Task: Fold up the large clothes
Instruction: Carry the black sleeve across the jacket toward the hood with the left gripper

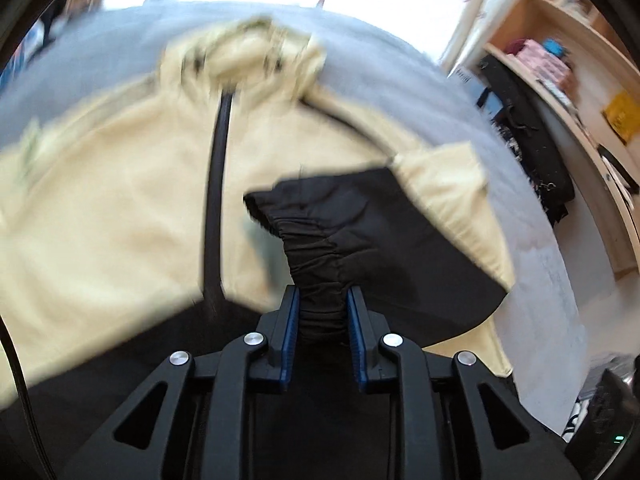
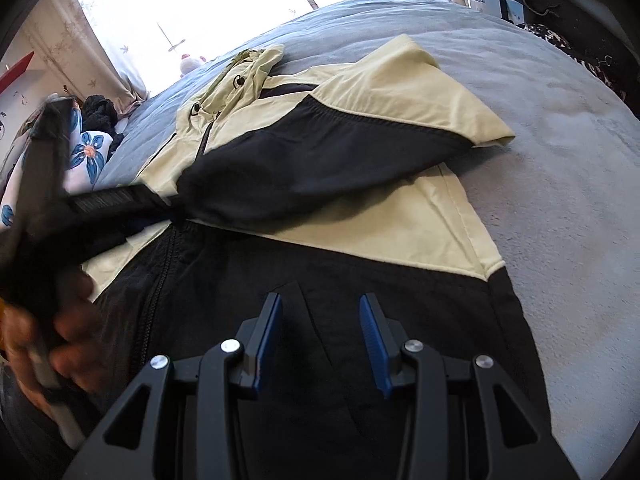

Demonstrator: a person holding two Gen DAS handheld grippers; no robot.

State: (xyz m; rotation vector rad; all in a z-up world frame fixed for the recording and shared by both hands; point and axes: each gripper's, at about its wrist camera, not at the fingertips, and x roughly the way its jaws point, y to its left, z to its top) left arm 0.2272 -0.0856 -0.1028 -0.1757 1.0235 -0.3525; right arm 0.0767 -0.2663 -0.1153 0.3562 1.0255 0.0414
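Grey-blue bedding (image 2: 560,168) covers the bed on which a cream and black jacket (image 2: 360,224) lies spread, hood toward the bright window. One sleeve (image 2: 320,152) is drawn across the jacket's chest. The left tongs (image 1: 322,312) are pinching that sleeve's gathered black cuff (image 1: 320,280) between their blue pads. The right tongs (image 2: 320,320) are spread, with nothing between them, above the black lower panel of the jacket.

Only the right wrist view shows the person's hand (image 2: 52,328) gripping the left tool, a floral pillow (image 2: 86,156) at the bed's edge, and a box by the window with lettering too small to read. Only the left wrist view, blurred, shows wooden shelves (image 1: 560,52) with books and a yellow label, illegible.
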